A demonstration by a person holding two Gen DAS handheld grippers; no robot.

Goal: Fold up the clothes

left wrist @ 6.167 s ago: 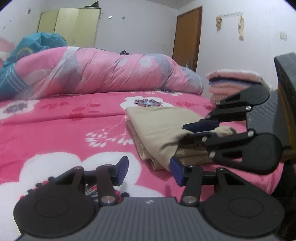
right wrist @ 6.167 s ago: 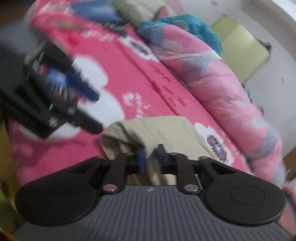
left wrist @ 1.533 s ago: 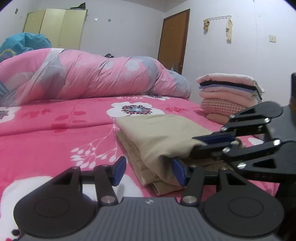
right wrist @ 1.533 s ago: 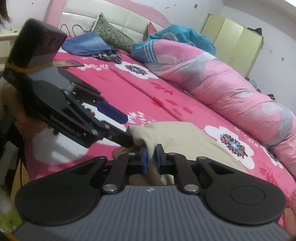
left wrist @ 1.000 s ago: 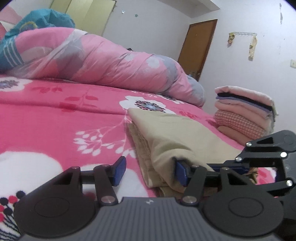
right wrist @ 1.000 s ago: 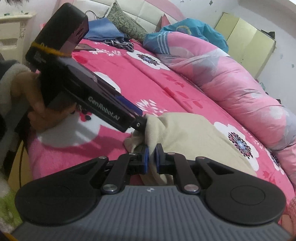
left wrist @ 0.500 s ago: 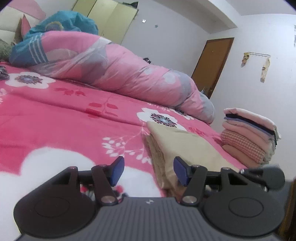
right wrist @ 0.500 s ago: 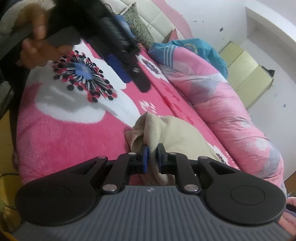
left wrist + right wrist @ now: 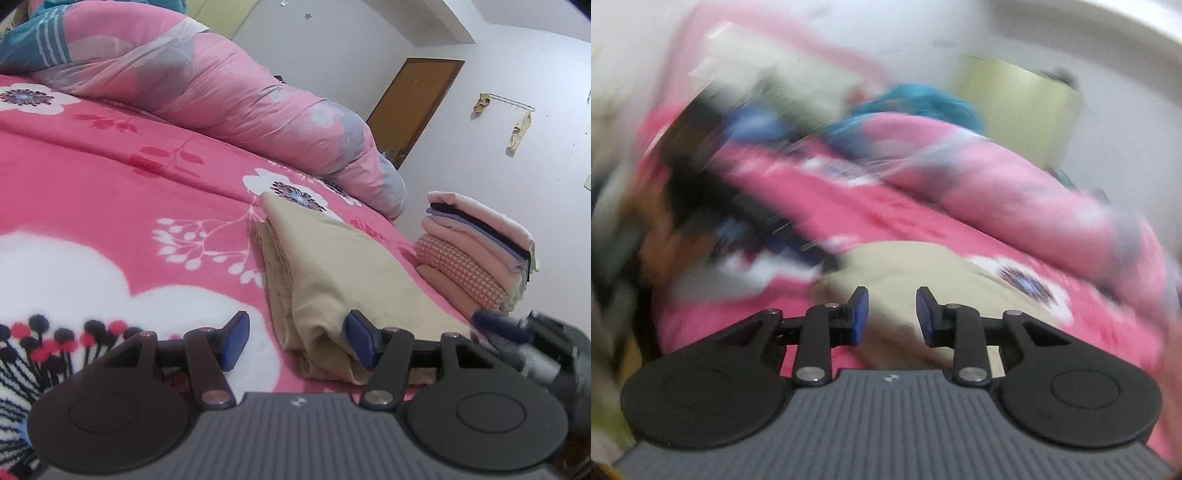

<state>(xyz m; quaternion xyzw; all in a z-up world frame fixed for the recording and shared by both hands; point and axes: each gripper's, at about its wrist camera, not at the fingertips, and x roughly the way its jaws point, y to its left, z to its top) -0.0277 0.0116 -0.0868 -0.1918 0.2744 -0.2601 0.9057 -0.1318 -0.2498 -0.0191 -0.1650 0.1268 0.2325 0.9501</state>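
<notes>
A bed spread with a bright pink fleece blanket printed with white and dark flowers (image 9: 110,192) fills both views, with a long rolled pink-and-grey quilt (image 9: 221,96) lying along its far side below a brown wooden door (image 9: 413,110) in a white wall. On the blanket, near the bed's front edge, rests a folded beige cotton garment (image 9: 332,266), its stacked layers showing along the left side; just beside it to the right stands a neat stack of folded pink, checked and dark clothes (image 9: 476,251). The left claw (image 9: 297,341) hovers low at the garment's near end, its blue-padded fingers (image 9: 236,338) spread wide, the right-hand finger touching or just short of the beige cloth and gripping nothing. The right claw (image 9: 890,317), seen through heavy motion blur in its own view, sits over the near end of the same beige garment (image 9: 923,269) with its fingers parted and empty; its blurred dark shape also shows at the lower right of the left wrist view. A pale green wardrobe (image 9: 1015,107) and a teal bundle (image 9: 916,107) appear smeared in the background
</notes>
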